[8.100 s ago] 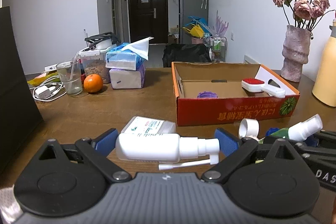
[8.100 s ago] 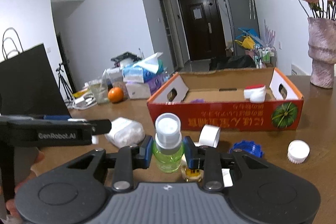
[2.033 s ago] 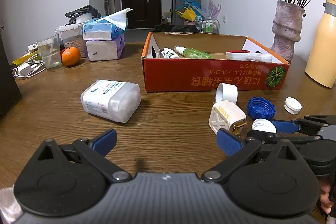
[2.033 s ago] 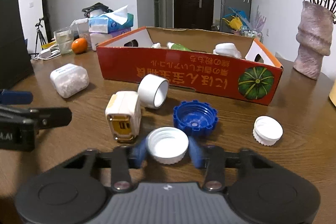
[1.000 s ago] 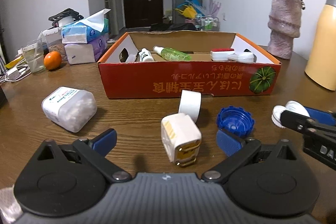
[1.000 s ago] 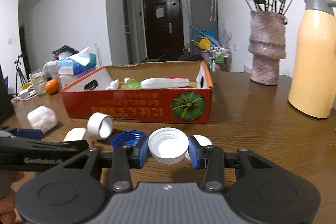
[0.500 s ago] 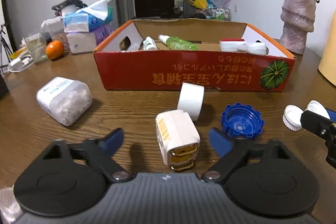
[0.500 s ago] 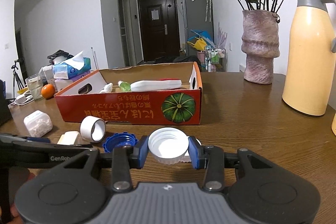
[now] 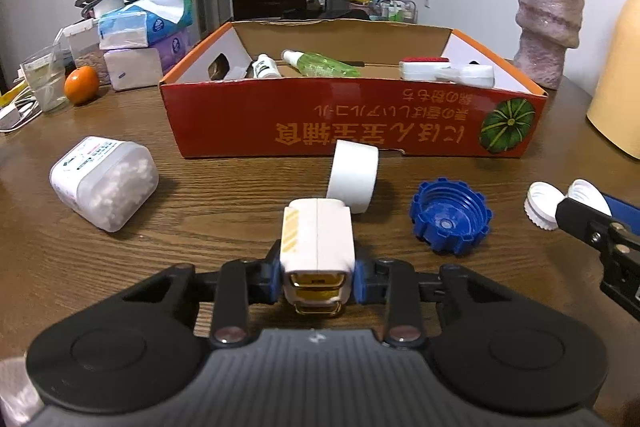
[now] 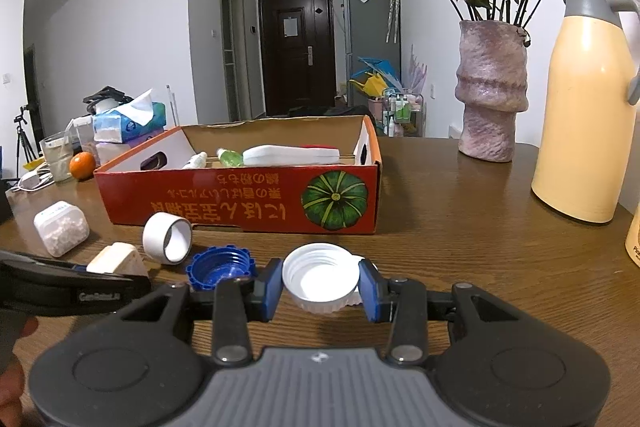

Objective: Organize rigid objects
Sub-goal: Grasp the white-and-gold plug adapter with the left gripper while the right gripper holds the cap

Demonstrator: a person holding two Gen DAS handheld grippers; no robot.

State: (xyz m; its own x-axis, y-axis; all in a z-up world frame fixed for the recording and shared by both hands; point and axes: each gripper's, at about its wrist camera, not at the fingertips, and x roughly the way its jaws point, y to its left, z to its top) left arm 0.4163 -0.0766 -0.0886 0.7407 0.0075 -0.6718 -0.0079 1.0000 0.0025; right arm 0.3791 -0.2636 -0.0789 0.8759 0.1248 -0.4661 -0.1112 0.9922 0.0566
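A white plug adapter (image 9: 318,235) with brass prongs lies on the wooden table (image 9: 200,239). My left gripper (image 9: 318,285) is closing on it, and both blue pads touch its sides. My right gripper (image 10: 322,285) is shut on a white screw cap (image 10: 320,275), held just above the table. Another white cap (image 9: 542,205) lies beside it. A blue cap (image 9: 450,221) and a white tape roll (image 9: 352,179) sit in front of the red cardboard box (image 9: 352,131). The box holds a green bottle (image 9: 320,65), a small white bottle and a red-and-white brush.
A clear tub of white pieces (image 9: 104,183) lies at the left. Tissue packs (image 9: 144,27), an orange (image 9: 81,85) and a cup stand at the back left. A pink vase (image 10: 492,91) and a yellow flask (image 10: 584,107) stand at the right.
The left gripper's jaws have come together from wide open onto the plug adapter. The right gripper keeps the white cap and has stayed put.
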